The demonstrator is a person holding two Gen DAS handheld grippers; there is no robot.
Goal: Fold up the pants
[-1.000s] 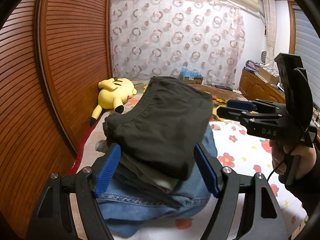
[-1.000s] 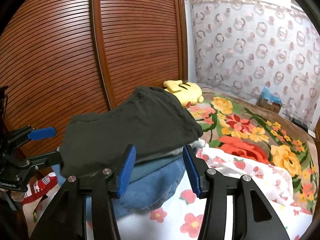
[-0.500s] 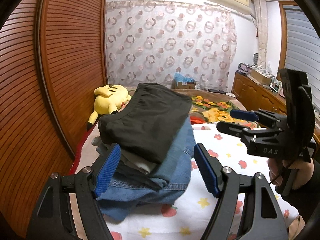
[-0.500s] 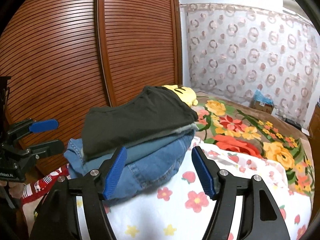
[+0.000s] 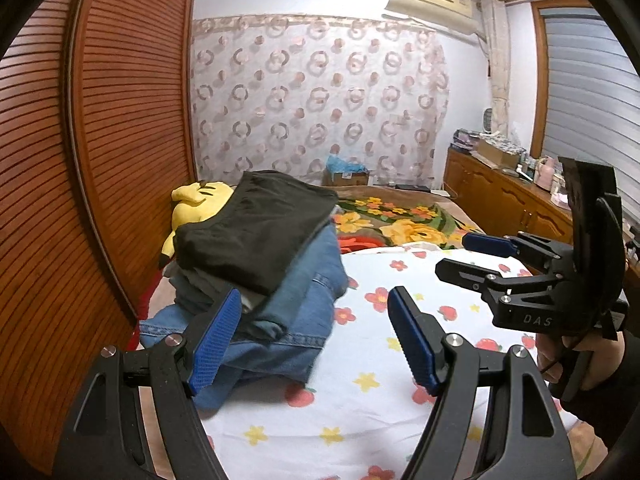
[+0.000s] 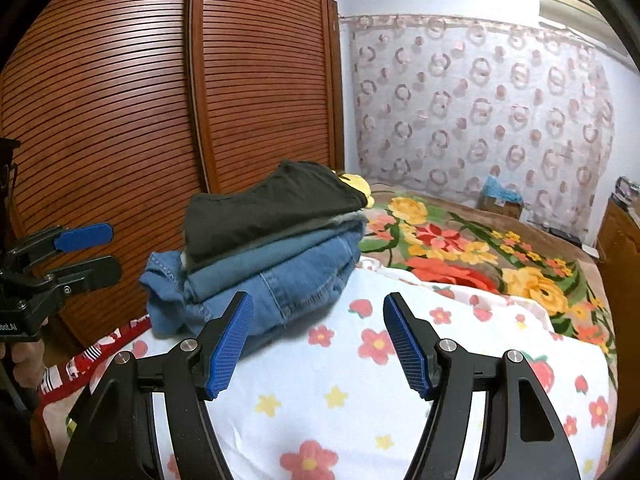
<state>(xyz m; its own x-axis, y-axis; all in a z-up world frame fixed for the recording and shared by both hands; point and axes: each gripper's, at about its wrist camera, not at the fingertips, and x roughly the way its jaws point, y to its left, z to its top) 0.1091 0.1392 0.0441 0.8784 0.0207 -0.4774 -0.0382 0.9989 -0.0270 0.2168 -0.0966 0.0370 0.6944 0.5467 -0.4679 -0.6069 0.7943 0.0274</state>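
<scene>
Folded pants stacked on the bed, both claws empty.
The black pants [image 5: 256, 232] top a stack of jeans [image 6: 280, 280] at the bed's [image 6: 340, 392] left edge, near the wardrobe [image 6: 120, 120]. Left claw [image 5: 316, 340] and right claw [image 6: 318, 344] are spread wide, holding nothing, near the stack.

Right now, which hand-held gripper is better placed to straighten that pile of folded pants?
Probably the left hand-held gripper: it is open, and its finger already overlaps the pile of folded pants. The right hand-held gripper, also open, points beside it.
</scene>
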